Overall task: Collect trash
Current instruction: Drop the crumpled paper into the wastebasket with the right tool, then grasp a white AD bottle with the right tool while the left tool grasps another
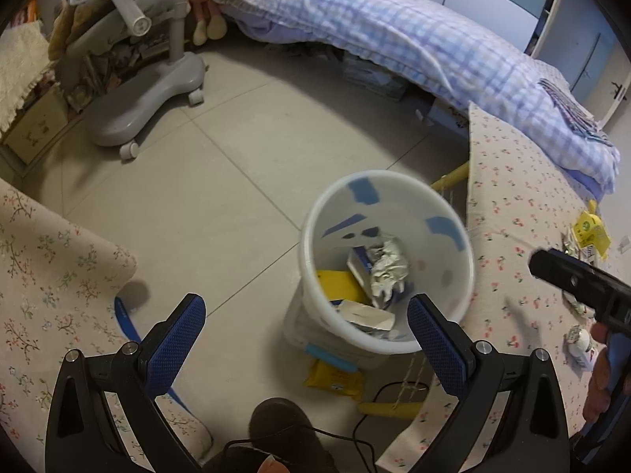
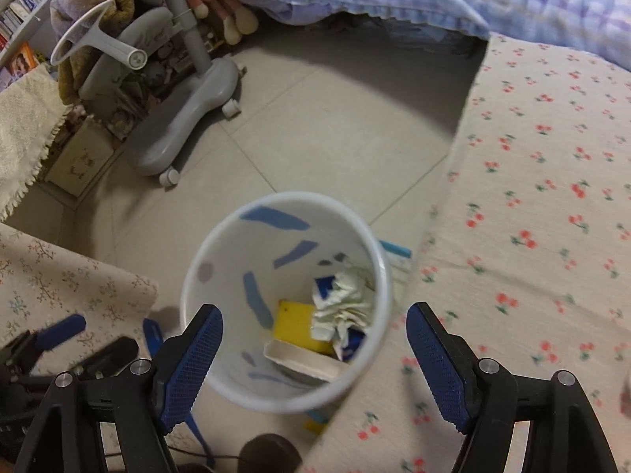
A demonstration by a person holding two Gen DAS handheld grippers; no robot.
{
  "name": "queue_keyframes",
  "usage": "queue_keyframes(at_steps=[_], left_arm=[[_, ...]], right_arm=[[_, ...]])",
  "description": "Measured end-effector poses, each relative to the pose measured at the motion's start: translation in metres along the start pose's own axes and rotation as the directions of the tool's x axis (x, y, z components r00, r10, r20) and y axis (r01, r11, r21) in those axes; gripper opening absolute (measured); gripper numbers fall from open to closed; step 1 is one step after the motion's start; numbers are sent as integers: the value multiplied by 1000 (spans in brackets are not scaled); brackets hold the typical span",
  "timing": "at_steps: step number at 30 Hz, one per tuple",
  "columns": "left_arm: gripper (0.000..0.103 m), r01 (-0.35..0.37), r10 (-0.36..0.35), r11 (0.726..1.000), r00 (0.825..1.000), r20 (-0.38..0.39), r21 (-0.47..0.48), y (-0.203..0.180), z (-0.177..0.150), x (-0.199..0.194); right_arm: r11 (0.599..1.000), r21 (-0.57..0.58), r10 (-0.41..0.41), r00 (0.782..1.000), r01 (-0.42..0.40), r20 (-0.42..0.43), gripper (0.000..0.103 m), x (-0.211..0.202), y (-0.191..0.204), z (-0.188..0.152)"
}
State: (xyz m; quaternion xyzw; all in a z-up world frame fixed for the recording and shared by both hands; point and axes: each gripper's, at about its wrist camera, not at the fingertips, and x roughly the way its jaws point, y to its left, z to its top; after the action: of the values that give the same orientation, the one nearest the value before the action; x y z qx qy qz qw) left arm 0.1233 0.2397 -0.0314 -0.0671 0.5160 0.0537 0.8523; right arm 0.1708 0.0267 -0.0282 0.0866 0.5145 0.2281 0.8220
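Observation:
A white bin (image 1: 386, 264) with blue marks stands on the tiled floor beside a cherry-print table; it also shows in the right wrist view (image 2: 284, 299). Inside lie crumpled paper (image 1: 388, 272) (image 2: 343, 299), a yellow packet (image 1: 341, 285) (image 2: 295, 325) and a white box (image 2: 303, 360). My left gripper (image 1: 305, 329) is open and empty above the bin's near side. My right gripper (image 2: 315, 341) is open and empty right over the bin. The right gripper's body (image 1: 575, 280) shows over the table. More trash lies on the table: yellow wrappers (image 1: 589, 232) and a small bottle (image 1: 579, 345).
The cherry-print table (image 2: 532, 197) is at the right, a floral-cloth surface (image 1: 47, 260) at the left. A grey wheeled chair base (image 1: 146, 98) and a bed with a checked quilt (image 1: 394, 27) stand behind. A yellow packet (image 1: 335, 378) and cables lie on the floor by the bin.

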Motion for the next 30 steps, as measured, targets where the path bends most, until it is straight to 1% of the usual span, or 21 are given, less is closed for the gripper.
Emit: queue_keyframes(at_steps=[4,10,14,18,22,25,27,28,29,30], left_arm=[[103,10,-10,1000,1000,-1,29,-13,-4,-2],[103,62,-60,997,998,-28,49,-35,-9,-4],[103,79,-77,994,997,-30,72,-55,-13,-7],[103,93,-89,989,995,-43,115,-76,-20,-8],[103,113,-105,982,993,-63,152,-98,-26,-8],[103,124,-112,976,991,-73,180,-114,-30,-9],[103,126,-113,973,991,-78,195,-123,-31,-8],[103,126,-111,971,990,-82,205,-130,-32,-8],[103,127,-111,969,990,-84,212,-136,-33,-8],[103,129,-112,967,990,-87,222,-143,-33,-8]], right_arm=[[999,-5,-37,999,37,-2,81,-23,-15,-11],[993,7,-116,993,116,-5,83,-69,-60,-30],[983,12,-182,982,183,-52,83,-91,-97,-49],[976,25,-211,970,216,-116,83,-102,-126,-70],[969,2,-244,954,248,-172,83,-103,-146,-89],[959,-28,-280,935,281,-217,83,-95,-157,-102],[953,-49,-301,925,298,-232,83,-89,-159,-108],[950,-62,-312,920,306,-237,76,-85,-161,-111],[947,-70,-322,917,314,-237,59,-84,-164,-113],[945,-70,-325,914,318,-241,48,-82,-167,-114]])
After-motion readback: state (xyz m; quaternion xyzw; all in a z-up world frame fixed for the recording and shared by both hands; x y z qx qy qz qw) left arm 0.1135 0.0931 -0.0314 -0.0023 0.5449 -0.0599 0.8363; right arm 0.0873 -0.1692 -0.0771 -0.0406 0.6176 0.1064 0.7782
